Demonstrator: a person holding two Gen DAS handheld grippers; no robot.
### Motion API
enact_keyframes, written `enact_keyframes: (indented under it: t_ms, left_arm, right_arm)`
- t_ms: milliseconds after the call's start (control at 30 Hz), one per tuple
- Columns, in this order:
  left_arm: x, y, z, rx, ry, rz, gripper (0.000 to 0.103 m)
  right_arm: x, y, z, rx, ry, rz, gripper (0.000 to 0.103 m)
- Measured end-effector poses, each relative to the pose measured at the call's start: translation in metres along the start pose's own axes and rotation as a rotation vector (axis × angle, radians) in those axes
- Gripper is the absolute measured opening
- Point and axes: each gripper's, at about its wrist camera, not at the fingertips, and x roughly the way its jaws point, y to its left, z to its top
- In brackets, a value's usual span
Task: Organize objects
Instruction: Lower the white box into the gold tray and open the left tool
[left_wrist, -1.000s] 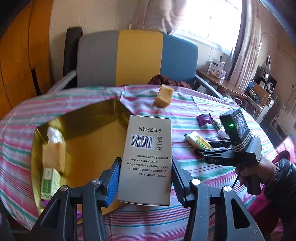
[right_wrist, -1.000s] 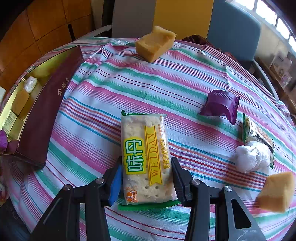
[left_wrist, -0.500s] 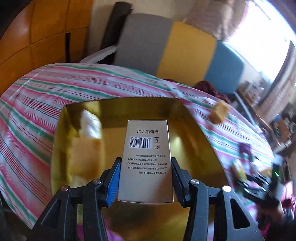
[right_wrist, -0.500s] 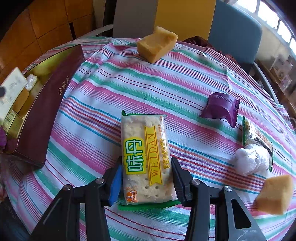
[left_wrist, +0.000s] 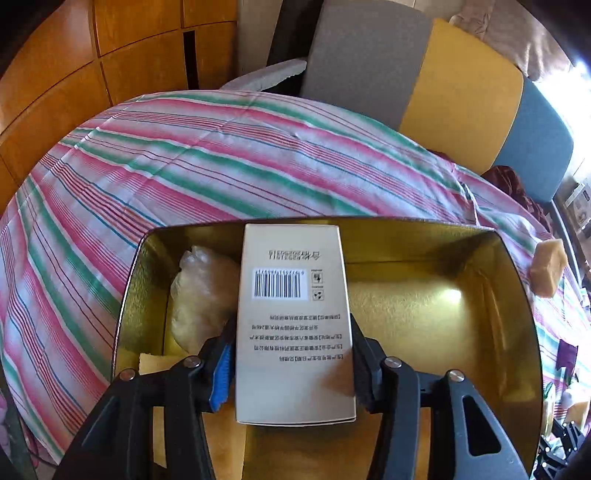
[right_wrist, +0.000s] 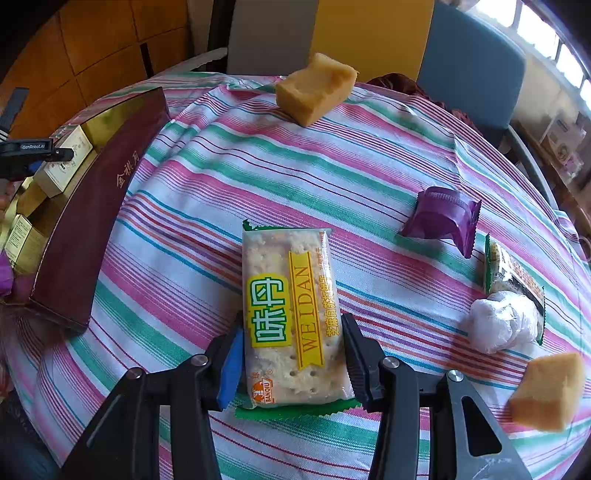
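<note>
Left gripper (left_wrist: 293, 363) is clamping a beige carton (left_wrist: 293, 325), barcode side up, holding it over the inside of the gold-lined box (left_wrist: 517, 295); whether the carton is touching the box floor can't be told. Inside the box, just left of the carton, a clear-wrapped pale bun (left_wrist: 201, 295) is sitting near the far wall, and a yellow piece (left_wrist: 147, 360) is showing nearer the camera by the left finger. The box is sitting on the striped tablecloth (left_wrist: 184, 166), and a yellow cake block (left_wrist: 546, 267) is lying on the cloth just outside the box's right wall. In the right wrist view the same box (right_wrist: 88, 206) is showing its maroon outer side at the far left, with small cartons inside it. Right of the box, the right gripper (right_wrist: 291, 360) is squeezing a Weidan cracker pack (right_wrist: 290, 314) by its near end; the pack is lying flat on the cloth. A second cake block (right_wrist: 316, 88) is sitting far beyond the pack. Further right of the box: a purple snack packet (right_wrist: 443, 218), a green-edged packet (right_wrist: 513, 273), a white wrapped ball (right_wrist: 502, 321) touching it, and another cake block (right_wrist: 546, 391) at the right edge.
</note>
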Motion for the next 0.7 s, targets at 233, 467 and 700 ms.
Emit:
enact_keyframes:
  t_ms: [233,467,700]
  left_arm:
    - [-0.017,0.000,-0.003,0.008,-0.044,-0.011,0.053]
    - [-0.054,0.002,-0.013,0.064,-0.121,0.010,0.055]
    - [-0.110,0.005,-0.058,0.077,-0.228,-0.006,0.055]
  right_arm:
    - [0.000,0.000,0.000,0.001,-0.001,0.002,0.049]
    - [0.000,-0.001,0.001,0.001,0.000,0.002,0.049]
    - [-0.001,0.002,0.001,-0.017,-0.008,-0.018,0.048]
